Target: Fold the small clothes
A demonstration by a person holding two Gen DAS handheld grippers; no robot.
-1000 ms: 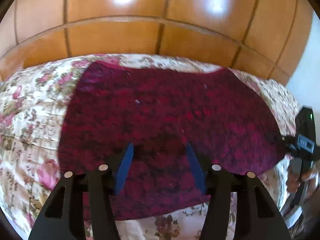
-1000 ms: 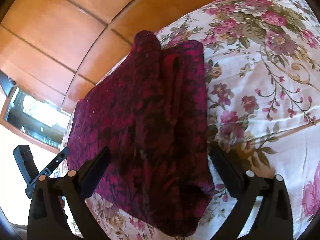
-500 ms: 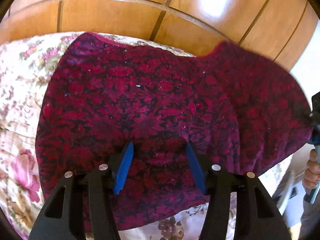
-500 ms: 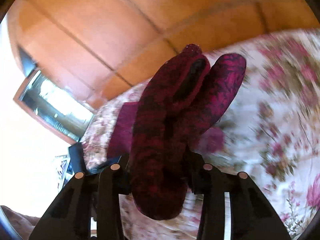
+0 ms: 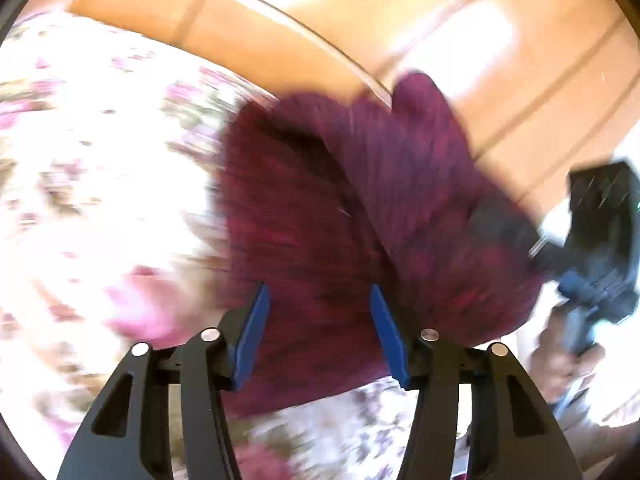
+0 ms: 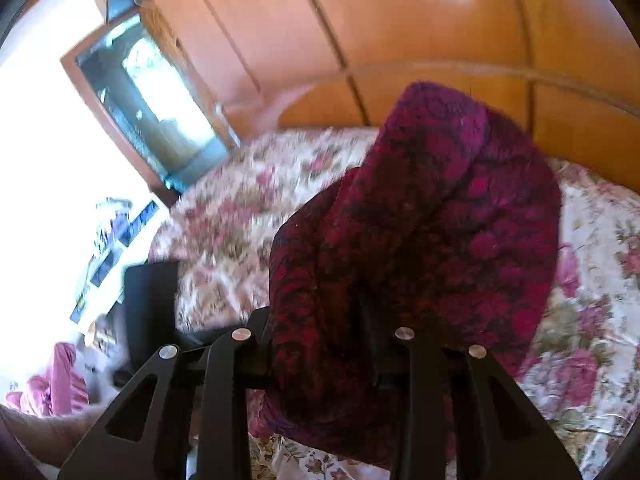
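Observation:
A dark red patterned knit garment is bunched up above the floral bedspread; this view is blurred. My left gripper is open, its blue pads apart over the cloth's near part, and I see no pinch. At the cloth's right edge, a hand holds my right gripper. In the right wrist view the garment hangs folded over my right gripper. Its jaws are closing with a thick fold of cloth pinched between them, and the cloth hides its fingertips.
A glossy wooden headboard and wardrobe panels rise behind the bed. A framed mirror stands at the left, beside a bright wall. Pink cloth lies low at the left, off the bed.
The garment lay flat a second ago. My right gripper closed on its end and lifted it off the bed, bunching the cloth. My left gripper swung sideways, its opening unchanged.

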